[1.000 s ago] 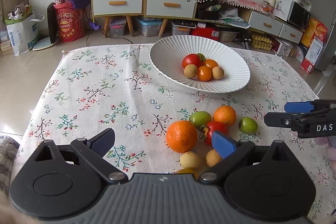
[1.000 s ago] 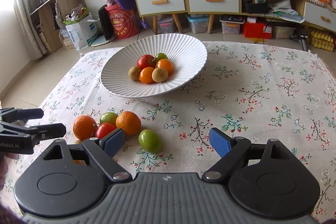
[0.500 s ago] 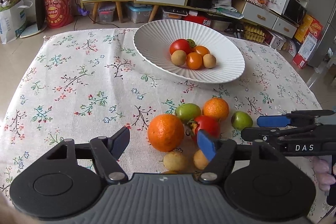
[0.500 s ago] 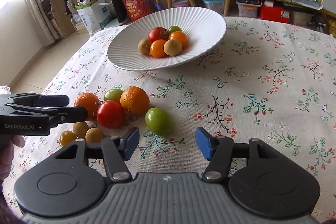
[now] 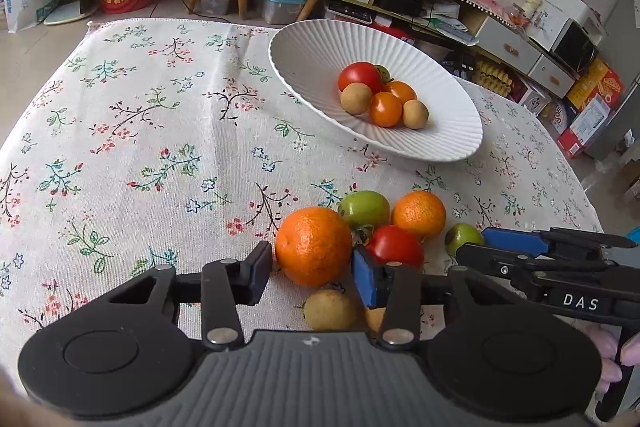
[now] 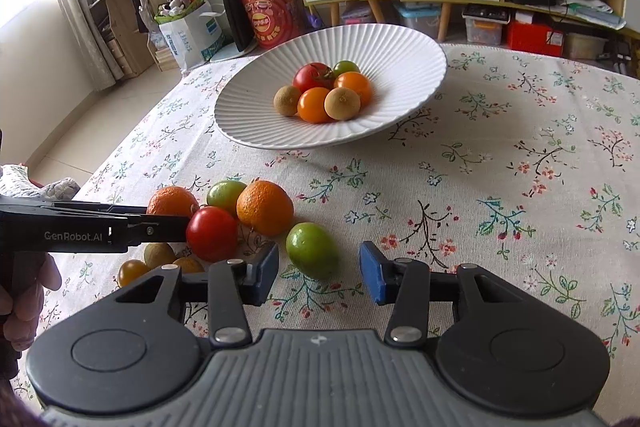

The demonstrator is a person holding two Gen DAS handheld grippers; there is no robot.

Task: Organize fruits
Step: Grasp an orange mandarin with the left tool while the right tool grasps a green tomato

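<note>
**Closing on two fruits at once**

We had just been narrowing the left gripper (image 5: 314, 277) around the large orange (image 5: 313, 246), pads not visibly pressing, and the right gripper (image 6: 319, 273) around the green fruit (image 6: 313, 249), gaps remaining. Best to centre each before squeezing gently. Both lay on the floral tablecloth (image 5: 140, 131), near the white bowl (image 5: 316, 39), in a cluttered room.

Just behind the left gripper (image 5: 314, 277), a second small yellow fruit (image 5: 375, 318) is mostly hidden by its blue pad. The hand (image 6: 24, 291) holding that gripper is cut off by the frame edge.
</note>
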